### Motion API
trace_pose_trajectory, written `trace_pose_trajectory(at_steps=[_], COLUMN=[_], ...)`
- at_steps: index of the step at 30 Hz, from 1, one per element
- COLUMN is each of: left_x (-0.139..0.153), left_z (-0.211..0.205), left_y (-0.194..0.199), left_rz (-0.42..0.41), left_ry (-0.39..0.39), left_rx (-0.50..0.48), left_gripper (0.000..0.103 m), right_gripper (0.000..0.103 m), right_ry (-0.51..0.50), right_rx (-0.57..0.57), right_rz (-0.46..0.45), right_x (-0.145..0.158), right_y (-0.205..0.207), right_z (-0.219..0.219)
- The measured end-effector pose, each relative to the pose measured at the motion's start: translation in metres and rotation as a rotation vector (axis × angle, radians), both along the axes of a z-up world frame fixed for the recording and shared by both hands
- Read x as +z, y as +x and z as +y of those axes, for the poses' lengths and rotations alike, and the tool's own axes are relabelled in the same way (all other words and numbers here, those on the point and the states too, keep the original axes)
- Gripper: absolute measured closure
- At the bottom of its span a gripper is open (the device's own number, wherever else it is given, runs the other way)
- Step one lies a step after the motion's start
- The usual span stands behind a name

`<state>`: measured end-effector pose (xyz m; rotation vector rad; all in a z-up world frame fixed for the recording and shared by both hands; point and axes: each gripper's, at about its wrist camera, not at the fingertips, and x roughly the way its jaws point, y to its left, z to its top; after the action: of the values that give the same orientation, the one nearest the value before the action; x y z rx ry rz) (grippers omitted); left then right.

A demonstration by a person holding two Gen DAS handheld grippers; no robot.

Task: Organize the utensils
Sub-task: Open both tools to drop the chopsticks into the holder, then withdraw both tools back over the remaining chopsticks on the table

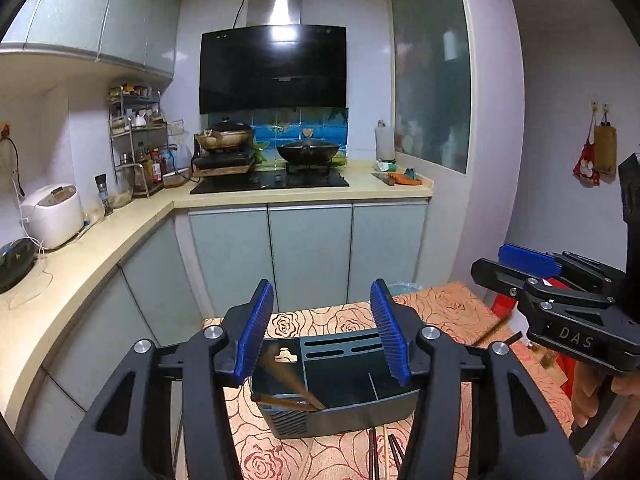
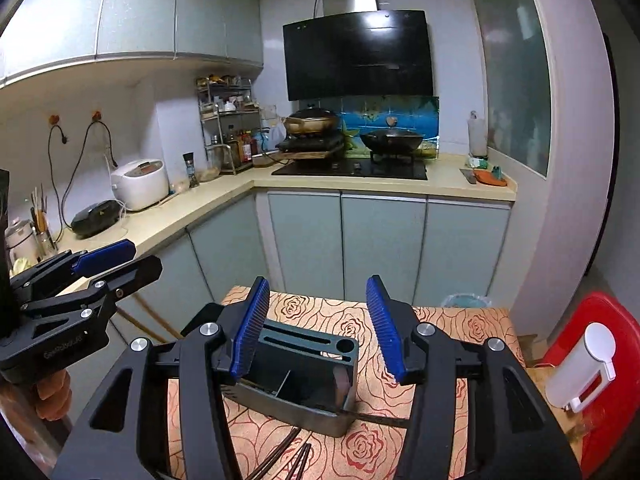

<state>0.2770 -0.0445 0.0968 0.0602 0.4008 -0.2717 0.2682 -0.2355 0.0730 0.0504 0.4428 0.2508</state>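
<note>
- left claw gapes about half open, gripping nothing; chopsticks lean blurred in the holder below it
- right claw likewise parted and bare over the holder; more chopsticks lie on the counter

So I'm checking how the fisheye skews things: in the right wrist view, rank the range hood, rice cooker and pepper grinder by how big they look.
1. Range hood, largest by far.
2. Rice cooker.
3. Pepper grinder, smallest.
All three stand far back; the gaps look clear.
</note>
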Motion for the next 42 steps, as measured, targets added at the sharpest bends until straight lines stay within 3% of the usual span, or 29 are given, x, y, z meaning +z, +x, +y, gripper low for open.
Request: trace_pose_trajectory(at_steps=[5,15,26,42], left_x=[0.0,-0.044,-0.13,-0.215], left_z=[0.005,0.014,0.025,0.053], left_y=[-0.022,-0.081,-0.14,-0.16], left_rz=[-0.034,-0.052,0.005,0.152], left_ry=[-0.008,0.008,0.05,0.085], left_rx=[-0.004,-0.011,0.018,0.111], left_gripper=[0.034,0.03,0.029,0.029], right_gripper=[0.054,0.049,0.048,0.049], right_ry=[-0.016,-0.077,-0.111,-0.079], right_rx=[-0.002,-0.063,-0.11,-0.075], right_rz=[-0.022,-0.071,-0.005,0.146], right_x=[0.001,-0.022,-0.102,-0.198], right_y=[-0.021,-0.083,-0.132,-0.165], right_z=[-0.002,-0.008,-0.001,0.014])
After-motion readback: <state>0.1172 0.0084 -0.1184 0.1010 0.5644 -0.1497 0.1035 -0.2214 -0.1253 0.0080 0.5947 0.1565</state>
